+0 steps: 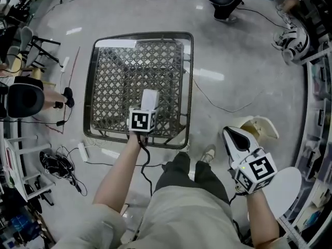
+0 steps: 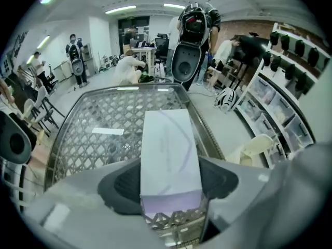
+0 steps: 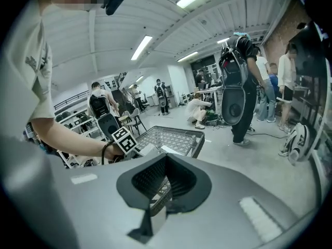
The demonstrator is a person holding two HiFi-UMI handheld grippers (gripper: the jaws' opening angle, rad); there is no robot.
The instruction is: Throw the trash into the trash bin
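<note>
A square black wire-mesh trash bin [image 1: 189, 77] stands on the grey floor in front of me. My left gripper [image 1: 149, 104] hangs over its near edge and is shut on a white rectangular box [image 1: 150, 98]. In the left gripper view the box [image 2: 168, 149] sits lengthwise between the two dark pads of the left gripper [image 2: 170, 183], with the bin's mesh [image 2: 104, 134] below. My right gripper [image 1: 234, 137] is off to the right above the floor, shut and holding nothing. In the right gripper view the right gripper [image 3: 163, 178] points toward the bin [image 3: 171, 139].
A cream-coloured object [image 1: 259, 127] lies on the floor under the right gripper, beside a round white surface [image 1: 284, 188]. Cables [image 1: 228, 107] and a power strip [image 1: 83, 150] trail around the bin. A black chair [image 1: 23, 98] stands left, shelving [image 1: 316, 118] right, and people stand behind.
</note>
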